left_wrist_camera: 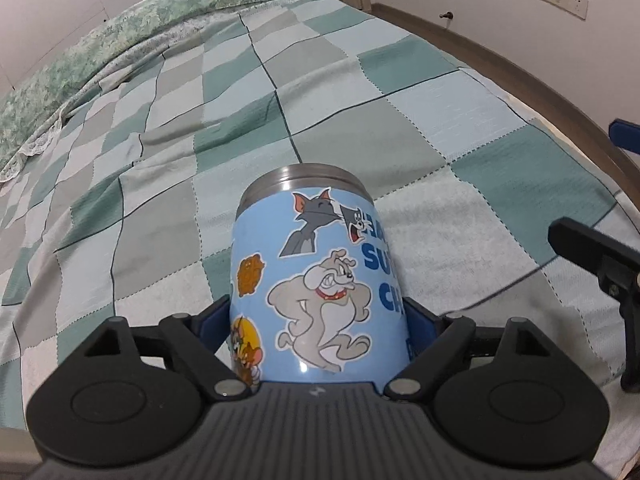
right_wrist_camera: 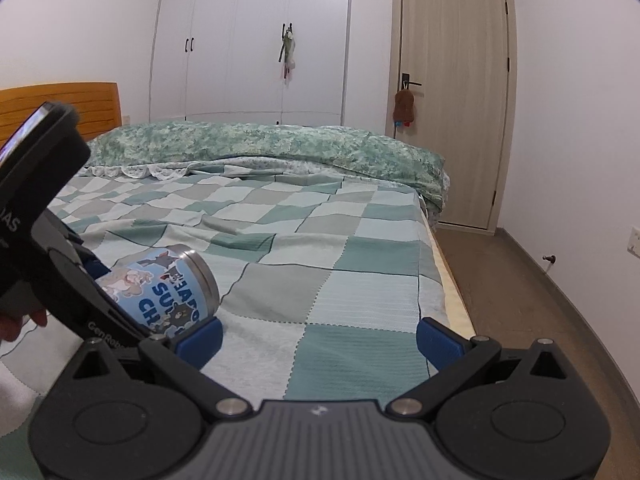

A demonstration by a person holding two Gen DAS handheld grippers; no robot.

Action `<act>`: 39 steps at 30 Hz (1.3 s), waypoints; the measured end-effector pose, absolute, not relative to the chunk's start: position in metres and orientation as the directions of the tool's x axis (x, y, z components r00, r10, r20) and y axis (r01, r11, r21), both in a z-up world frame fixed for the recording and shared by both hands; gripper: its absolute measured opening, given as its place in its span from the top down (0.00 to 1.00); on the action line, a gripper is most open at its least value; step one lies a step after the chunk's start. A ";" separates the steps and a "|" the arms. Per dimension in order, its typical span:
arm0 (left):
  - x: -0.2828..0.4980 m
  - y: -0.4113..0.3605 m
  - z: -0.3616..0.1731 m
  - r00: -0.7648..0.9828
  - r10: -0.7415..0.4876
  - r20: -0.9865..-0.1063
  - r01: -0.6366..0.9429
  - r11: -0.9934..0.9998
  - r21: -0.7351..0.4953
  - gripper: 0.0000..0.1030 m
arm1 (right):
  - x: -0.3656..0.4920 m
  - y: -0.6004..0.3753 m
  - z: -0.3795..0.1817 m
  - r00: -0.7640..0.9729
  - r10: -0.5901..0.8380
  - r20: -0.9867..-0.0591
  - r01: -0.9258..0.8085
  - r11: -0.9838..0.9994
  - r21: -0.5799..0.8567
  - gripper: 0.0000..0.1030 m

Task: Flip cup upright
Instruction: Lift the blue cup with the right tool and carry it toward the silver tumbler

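Observation:
A light blue cup (left_wrist_camera: 320, 280) with cartoon stickers and a steel end lies tilted on the checked bedspread (left_wrist_camera: 360, 100). My left gripper (left_wrist_camera: 318, 320) is shut on the cup's sides, with its blue pads (left_wrist_camera: 208, 322) pressed on both sides. The steel end points away from the camera. In the right wrist view the cup (right_wrist_camera: 172, 292) leans at the lower left, held in the left gripper (right_wrist_camera: 112, 300). My right gripper (right_wrist_camera: 318, 334) is open and empty, low over the bedspread, to the right of the cup.
A green folded quilt (right_wrist_camera: 280, 148) lies across the far side of the bed. A wooden headboard (right_wrist_camera: 60, 104) is at the left. The bed edge (right_wrist_camera: 452, 280) and wooden floor (right_wrist_camera: 520, 300) are at the right, with wardrobe (right_wrist_camera: 248, 40) and door (right_wrist_camera: 452, 92) behind.

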State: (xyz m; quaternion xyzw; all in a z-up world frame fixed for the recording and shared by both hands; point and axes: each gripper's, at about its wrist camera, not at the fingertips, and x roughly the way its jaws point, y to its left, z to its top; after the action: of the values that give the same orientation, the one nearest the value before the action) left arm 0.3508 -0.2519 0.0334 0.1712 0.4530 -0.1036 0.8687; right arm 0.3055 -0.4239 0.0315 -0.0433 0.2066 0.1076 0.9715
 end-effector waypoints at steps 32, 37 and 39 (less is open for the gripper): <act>0.169 -0.163 0.076 0.681 -0.101 -0.725 0.414 0.870 0.267 0.15 | 0.164 -0.322 0.075 0.857 0.262 -0.445 -0.358 0.922 -0.147 0.00; 0.145 -0.140 0.069 0.691 -0.085 -0.718 0.416 0.859 0.298 0.15 | 0.139 -0.293 0.076 0.834 0.282 -0.474 -0.402 0.899 -0.173 0.00; 0.137 -0.132 0.067 0.699 -0.082 -0.710 0.417 0.853 0.313 0.15 | 0.131 -0.284 0.075 0.825 0.288 -0.486 -0.417 0.890 -0.181 0.00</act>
State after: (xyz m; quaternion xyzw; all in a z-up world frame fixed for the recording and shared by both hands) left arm 0.1373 -0.1316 0.0665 0.2319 0.3615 -0.1399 0.8922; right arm 0.1310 -0.2839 0.0746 -0.1413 0.2294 0.1866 0.9448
